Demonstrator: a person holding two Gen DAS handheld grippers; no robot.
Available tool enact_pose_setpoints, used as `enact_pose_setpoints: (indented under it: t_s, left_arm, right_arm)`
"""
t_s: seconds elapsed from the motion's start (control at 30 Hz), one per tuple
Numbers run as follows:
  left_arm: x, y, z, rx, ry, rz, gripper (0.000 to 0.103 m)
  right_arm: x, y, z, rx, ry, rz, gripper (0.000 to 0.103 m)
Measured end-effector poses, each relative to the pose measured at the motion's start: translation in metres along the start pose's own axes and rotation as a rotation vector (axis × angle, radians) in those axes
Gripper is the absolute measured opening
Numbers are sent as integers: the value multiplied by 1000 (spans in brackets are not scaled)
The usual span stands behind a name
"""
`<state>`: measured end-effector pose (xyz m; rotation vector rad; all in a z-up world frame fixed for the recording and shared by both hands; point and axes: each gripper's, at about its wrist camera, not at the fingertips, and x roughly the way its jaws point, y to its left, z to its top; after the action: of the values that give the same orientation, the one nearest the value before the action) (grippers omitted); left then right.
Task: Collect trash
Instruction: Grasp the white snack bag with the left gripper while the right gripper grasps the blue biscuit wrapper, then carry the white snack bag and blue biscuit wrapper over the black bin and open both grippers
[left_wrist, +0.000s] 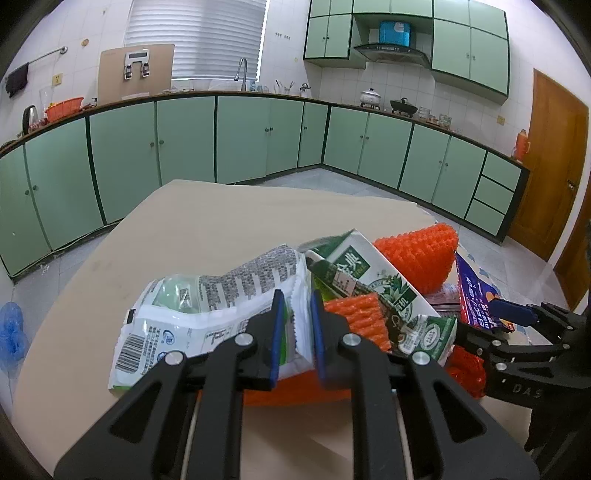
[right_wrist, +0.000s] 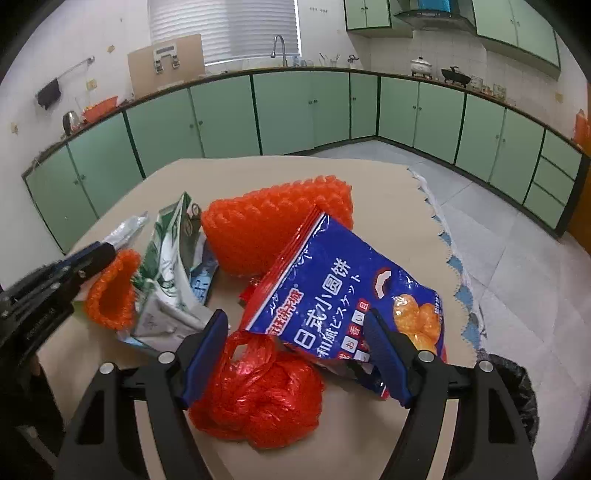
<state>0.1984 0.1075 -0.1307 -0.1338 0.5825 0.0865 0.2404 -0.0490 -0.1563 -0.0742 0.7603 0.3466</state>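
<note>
My left gripper (left_wrist: 295, 328) is shut on the edge of a crumpled white and green wrapper (left_wrist: 207, 306) on the beige table (left_wrist: 221, 221). To its right lie a green drink carton (left_wrist: 369, 273), a large orange foam net (left_wrist: 417, 254) and a small orange foam sleeve (left_wrist: 365, 317). My right gripper (right_wrist: 295, 347) stands open over a crumpled red plastic bag (right_wrist: 258, 398) and the lower edge of a blue snack bag (right_wrist: 343, 295). Its pads press on neither. The large orange foam net (right_wrist: 273, 229) lies behind the blue bag. The left gripper (right_wrist: 85, 262) shows at the left edge.
A black bin bag (right_wrist: 509, 387) sits off the table's right edge. Green kitchen cabinets (left_wrist: 184, 140) line the far walls, and a wooden door (left_wrist: 554, 158) is at the right. The table's far half (right_wrist: 388, 192) is bare cloth.
</note>
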Motion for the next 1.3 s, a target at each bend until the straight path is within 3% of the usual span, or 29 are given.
enact_pose_setpoints:
  t_s: [0.1, 0.17, 0.23, 0.4, 0.8, 1.3]
  left_arm:
    - [1, 1, -1, -3, 3, -3, 14]
    - [0, 2, -2, -2, 3, -4, 14]
    - [-1, 3, -2, -3, 0, -5, 14]
    - [-3, 6, -2, 0, -6, -10, 13]
    - [-27, 3, -3, 2, -42, -10, 9]
    - [-95, 0, 20, -7, -184, -61, 8]
  right_arm:
    - [2, -5, 0, 28, 22, 43, 49]
    - [0, -9, 0, 46, 20, 67, 41]
    - [-5, -11, 0, 46, 9, 98, 23]
    - [-28, -10, 3, 26, -54, 154, 7]
    - [-73, -10, 9, 26, -140, 161, 6]
    - [-119, -23, 18, 23, -219, 129, 5]
